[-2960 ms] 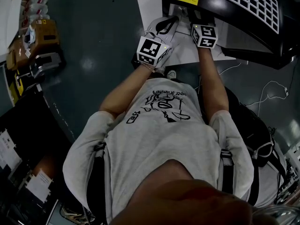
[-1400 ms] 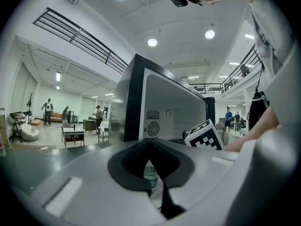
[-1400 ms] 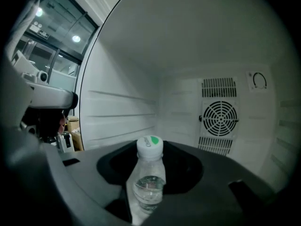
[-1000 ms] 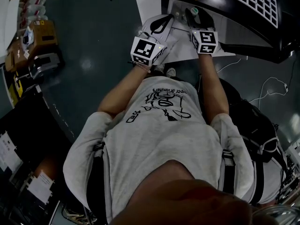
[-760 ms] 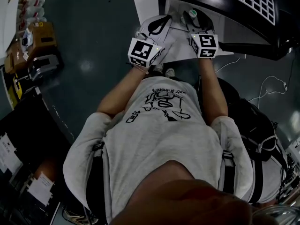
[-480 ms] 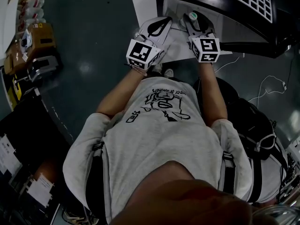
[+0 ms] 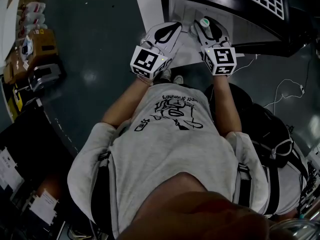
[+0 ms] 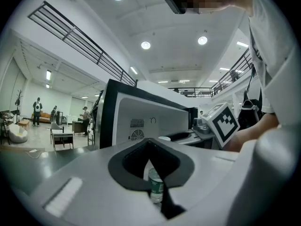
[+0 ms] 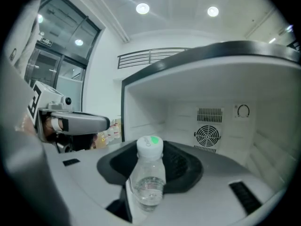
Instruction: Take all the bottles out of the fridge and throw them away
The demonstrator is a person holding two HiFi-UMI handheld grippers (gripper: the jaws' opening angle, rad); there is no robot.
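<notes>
Both grippers, drawn back from the fridge point(image 7: 260, 14) mouth. Three seconds ago my right gripper point(image 7: 207, 28) reached inside the open fridge and no bottle showed from the head view. Now it is nearer me, at the front edge of the opening. The white, green-spotted cap point(image 7: 204, 22) of the right bottle point(image 9: 149, 178) is plainly visible at its tip.

In the right gripper view, the jaws are clenched on this clear bottle. It stands upright between them with a little water in it, and the white fridge wall with fan lies behind. The grip has not shifted during the pull-back.

My left gripper point(image 7: 167, 31) has come back as well, by less. In the left gripper view, a smaller left bottle point(image 8: 156, 188) with a green label sits in the slit between the jaws. They appear pinched on it, though only part of it shows.

Meaning for the task: I judge the extraction step nearly done for these two bottles. Both are out of, or just leaving, the fridge, one per gripper. The throwing-away step has not begun, and no bin can be picked out in any view. I cannot tell whether more bottles remain inside, as the visible part of the interior shows none.
</notes>
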